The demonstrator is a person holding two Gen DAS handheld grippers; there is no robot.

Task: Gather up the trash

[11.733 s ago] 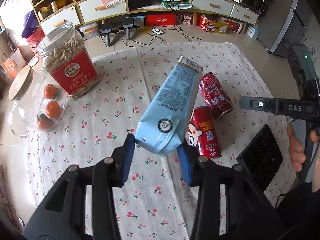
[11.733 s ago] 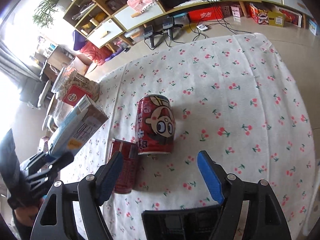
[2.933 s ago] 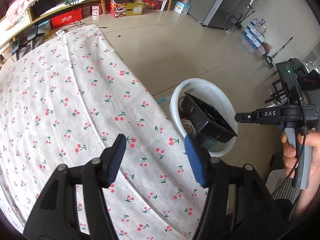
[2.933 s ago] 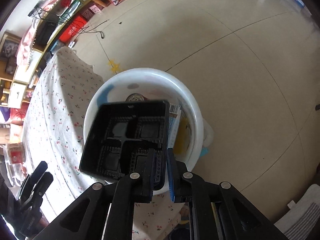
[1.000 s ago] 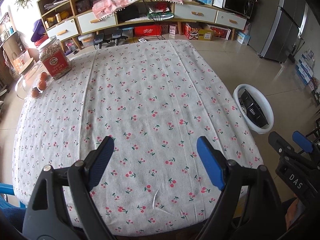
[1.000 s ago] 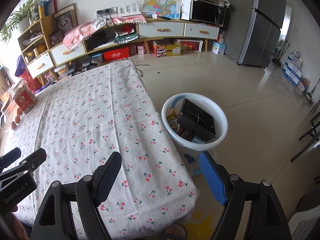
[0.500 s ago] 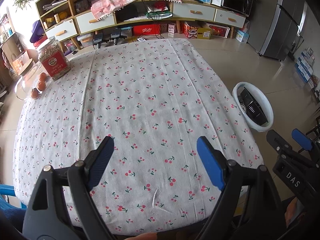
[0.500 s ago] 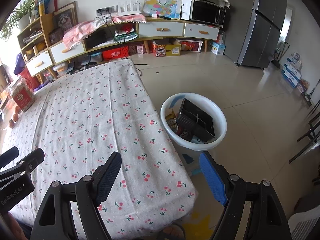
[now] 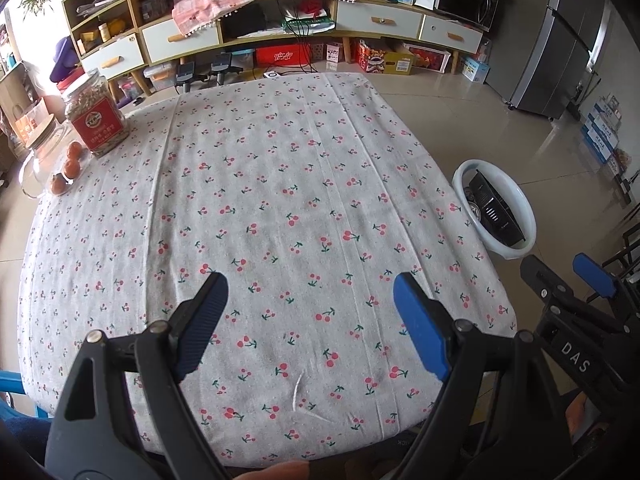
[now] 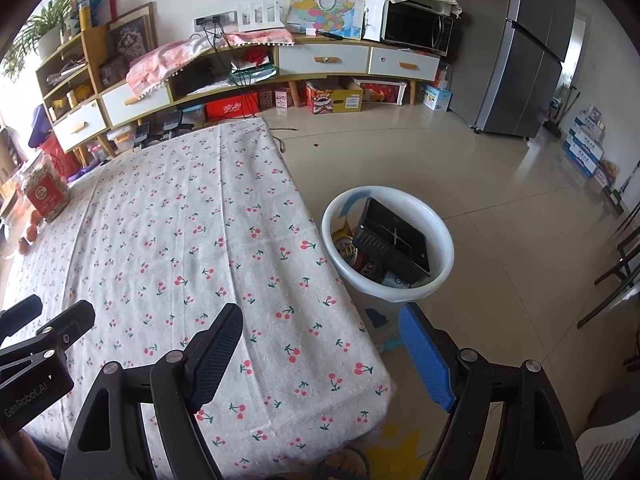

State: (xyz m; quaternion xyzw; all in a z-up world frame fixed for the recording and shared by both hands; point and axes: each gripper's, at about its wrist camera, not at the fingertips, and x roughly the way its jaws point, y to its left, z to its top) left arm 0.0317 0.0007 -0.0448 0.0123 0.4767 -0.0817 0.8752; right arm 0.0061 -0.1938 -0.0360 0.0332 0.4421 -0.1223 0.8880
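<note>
A white bin (image 10: 442, 236) stands on the floor right of the table; a black plastic tray (image 10: 394, 242) leans inside it over red cans (image 10: 366, 264) and other trash. The left wrist view shows the same bin (image 9: 526, 220) small at the right. My left gripper (image 9: 310, 296) hangs open above the near part of the cherry-print tablecloth (image 9: 280, 200), nothing between its fingers. My right gripper (image 10: 320, 328) is open too, empty, over the table's near right corner, short of the bin. Each gripper shows at the edge of the other's view.
A jar with a red label (image 9: 96, 116) and a glass bowl of oranges (image 9: 60, 168) sit at the table's far left corner. Low cabinets (image 10: 328, 60), boxes and a grey fridge (image 10: 532, 56) line the back. Tiled floor (image 10: 520, 208) lies around the bin; dark chair legs (image 10: 624, 256) stand at the right.
None over the last second. Before that, the blue carton, the red cans and the black tray left the table and went into the bin, and both grippers drew back.
</note>
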